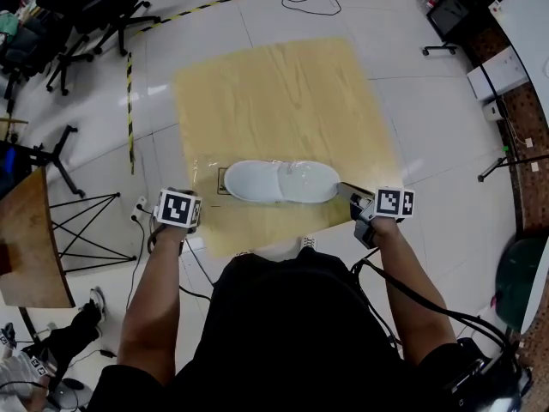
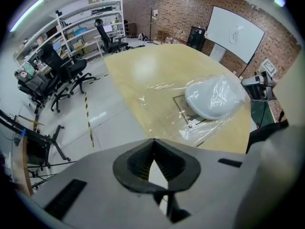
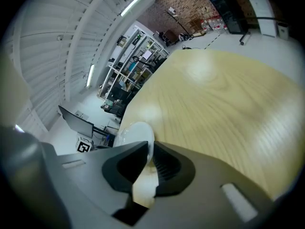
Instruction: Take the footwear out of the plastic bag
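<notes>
Head view: pale wood tabletop [image 1: 283, 93]. One white slipper [image 1: 281, 181] lies near its 6 o'clock edge, long axis running 9 to 3 o'clock. The slipper is inside a clear plastic bag [image 2: 188, 130]; the film is wrinkled and spreads flat on the wood past the slipper, glare on it. Left hand-held gripper [image 2: 152, 142]: jaws closed tip to tip, nothing between them. It sits at about 8 o'clock of the slipper, off the tabletop's near corner and over the floor, apart from the bag. Right hand-held gripper [image 1: 345, 192]: at 3 to 4 o'clock of the slipper, its tips at the bag's end. In its own view the jaws are drawn almost together with only a thin pale slit left, and the slipper shows just beyond the tips; it reads as a pinch on the bag's film, though the clear film itself is hard to make out between the pads. Both forearms reach in from 6 o'clock. Surroundings: glossy white floor, black-and-yellow tape line [image 1: 130, 110] at 9 to 10 o'clock, black office chairs [image 1: 103, 15] at 10 to 11 o'clock. Left gripper view also shows a whiteboard [image 2: 236, 32] on a brick wall at 1 o'clock.
</notes>
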{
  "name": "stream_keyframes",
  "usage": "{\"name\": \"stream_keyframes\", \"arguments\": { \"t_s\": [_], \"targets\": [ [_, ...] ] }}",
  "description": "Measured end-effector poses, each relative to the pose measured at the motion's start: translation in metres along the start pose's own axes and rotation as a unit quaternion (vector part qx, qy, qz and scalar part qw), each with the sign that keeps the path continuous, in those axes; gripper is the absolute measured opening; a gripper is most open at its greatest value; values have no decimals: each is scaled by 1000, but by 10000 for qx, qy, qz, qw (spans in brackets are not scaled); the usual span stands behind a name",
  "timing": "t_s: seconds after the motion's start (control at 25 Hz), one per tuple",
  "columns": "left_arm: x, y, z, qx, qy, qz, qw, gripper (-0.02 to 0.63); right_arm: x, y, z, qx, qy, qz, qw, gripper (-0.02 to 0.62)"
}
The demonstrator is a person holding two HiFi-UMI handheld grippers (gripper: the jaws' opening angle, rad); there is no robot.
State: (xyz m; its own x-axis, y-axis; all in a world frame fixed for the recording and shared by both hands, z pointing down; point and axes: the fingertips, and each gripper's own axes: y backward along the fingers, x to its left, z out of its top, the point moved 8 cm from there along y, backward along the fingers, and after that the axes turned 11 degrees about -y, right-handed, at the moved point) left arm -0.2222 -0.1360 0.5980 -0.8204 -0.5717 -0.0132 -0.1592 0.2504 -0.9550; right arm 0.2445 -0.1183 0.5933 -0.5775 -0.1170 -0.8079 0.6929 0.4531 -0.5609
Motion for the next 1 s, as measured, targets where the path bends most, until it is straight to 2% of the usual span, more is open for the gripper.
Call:
{"name": "stream_keyframes", "arguments": {
  "t_s": [0.08,0.16,0.2,0.28,0.32,0.4,0.48,0.64,0.76,0.92,1.0],
  "targets": [
    [17,8,-3,-56,149,382,9991,6,-4,4,1,-103,-56,-39,9999,38],
    [27,25,7,-570,245,615,9962,6,-5,5,1,-163,-73,-28,9998,38],
    [24,33,17,-937,152,491,9943,6,-6,5,1,-173,-59,-18,9998,38],
    [-3,39,44,-1451,-449,-145,9883,8,-7,6,1,-197,-63,-12,9998,38],
    [-20,35,55,-1484,-879,-445,9840,8,-8,7,1,-215,-87,-10,9997,38],
    [-49,17,67,-1190,-1653,-687,9766,8,-8,7,1,-232,-114,2,9997,38],
    [-63,-2,68,-846,-1929,-669,9753,8,-5,6,1,-195,-90,27,9998,38],
    [-54,-12,68,-835,-1593,-275,9833,8,1,5,1,-127,39,95,9999,38],
    [-45,-22,49,-474,-1338,-264,9895,8,-4,8,1,-245,46,-15,9997,38],
    [-24,-12,51,-670,-1366,157,9882,8,-13,22,5,-478,-99,-98,9988,38],
    [-19,-12,50,-630,-1271,226,9896,8,-21,33,10,-593,-145,-206,9979,38]
  ]
}}
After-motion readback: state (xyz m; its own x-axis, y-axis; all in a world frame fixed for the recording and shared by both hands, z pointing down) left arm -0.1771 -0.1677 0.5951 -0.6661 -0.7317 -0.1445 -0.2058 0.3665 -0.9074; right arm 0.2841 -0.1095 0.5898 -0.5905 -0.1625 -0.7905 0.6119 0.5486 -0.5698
